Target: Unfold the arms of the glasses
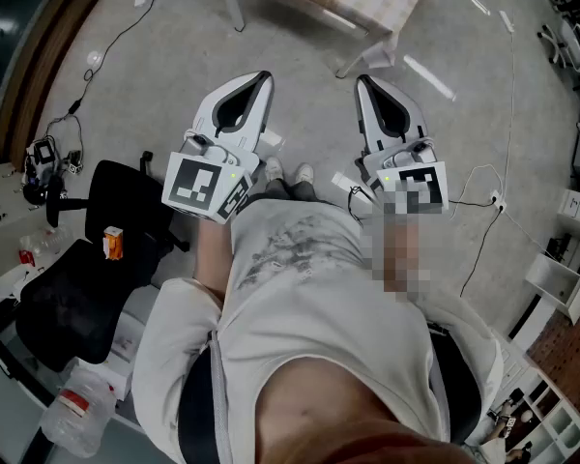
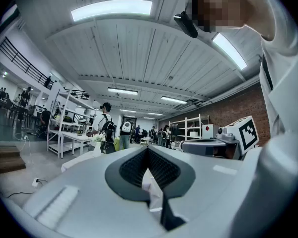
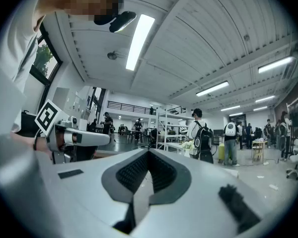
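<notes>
Grey concrete floor [image 1: 126,85]: smooth, faintly mottled, fills most of the head view.

Person standing on it in a soft white printed shirt [image 1: 300,278]. The toes of white shoes [image 1: 288,172] show between the two tools.

Black office chair [image 1: 72,303]: padded fabric seat, on the person's left. A small orange box [image 1: 113,244] lies on it.

Left gripper [image 1: 264,77]: hard white plastic shell, rounded, held level in front of the torso.
- Jaws closed tip to tip, enclosing only a teardrop-shaped hollow.
- The hollow is lined with dark ribbed pads [image 2: 131,168].
- Nothing held and nothing touched.
- A cube with black-and-white square markers [image 1: 208,188] sits at the rear.

Right gripper [image 1: 362,81]: same build, level, just beside the left one.
- Jaws likewise fully together at the tips.
- Same padded hollow, empty.

Clear plastic bottle [image 1: 75,416]: thin-walled, with a red band, at lower left near the chair.

Thin cables [image 1: 498,206] trail across the floor at right.

Glasses: cannot be made out in any of the three views.
</notes>
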Available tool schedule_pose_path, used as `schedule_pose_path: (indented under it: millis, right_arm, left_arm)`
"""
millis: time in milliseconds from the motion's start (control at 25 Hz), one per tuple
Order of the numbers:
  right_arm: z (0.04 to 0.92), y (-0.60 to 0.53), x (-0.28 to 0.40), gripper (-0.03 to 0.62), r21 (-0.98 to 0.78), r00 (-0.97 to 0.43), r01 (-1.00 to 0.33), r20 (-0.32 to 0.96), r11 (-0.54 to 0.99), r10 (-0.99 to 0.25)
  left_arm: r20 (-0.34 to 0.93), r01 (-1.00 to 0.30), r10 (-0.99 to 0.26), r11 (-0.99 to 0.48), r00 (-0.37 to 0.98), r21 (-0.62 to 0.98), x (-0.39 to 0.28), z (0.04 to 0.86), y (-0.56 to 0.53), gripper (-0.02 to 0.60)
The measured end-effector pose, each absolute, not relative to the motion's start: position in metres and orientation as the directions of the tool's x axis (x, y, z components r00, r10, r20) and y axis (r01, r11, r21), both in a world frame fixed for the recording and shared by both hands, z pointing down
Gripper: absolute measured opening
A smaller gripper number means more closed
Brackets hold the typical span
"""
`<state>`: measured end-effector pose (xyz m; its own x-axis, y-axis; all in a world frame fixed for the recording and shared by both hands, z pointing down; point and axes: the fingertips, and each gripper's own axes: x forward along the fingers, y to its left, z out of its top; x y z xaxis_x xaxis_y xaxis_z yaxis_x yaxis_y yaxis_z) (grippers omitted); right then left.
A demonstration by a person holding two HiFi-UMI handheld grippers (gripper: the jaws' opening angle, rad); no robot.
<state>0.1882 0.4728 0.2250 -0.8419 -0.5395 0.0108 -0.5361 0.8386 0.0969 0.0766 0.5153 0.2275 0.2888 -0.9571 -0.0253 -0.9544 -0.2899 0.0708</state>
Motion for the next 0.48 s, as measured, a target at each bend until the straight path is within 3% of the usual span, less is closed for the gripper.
schedule_pose_path:
  millis: [480]
  right_arm:
    - [0.227, 0.469, 0.209, 0.017, 0.109, -0.85, -0.523, 0.003, 0.845, -0.526]
  left_arm:
    - [-0.011, -0.959, -0.96, -0.281, 0.281, 0.031, 0.102, 0.222, 0.512, 0.009]
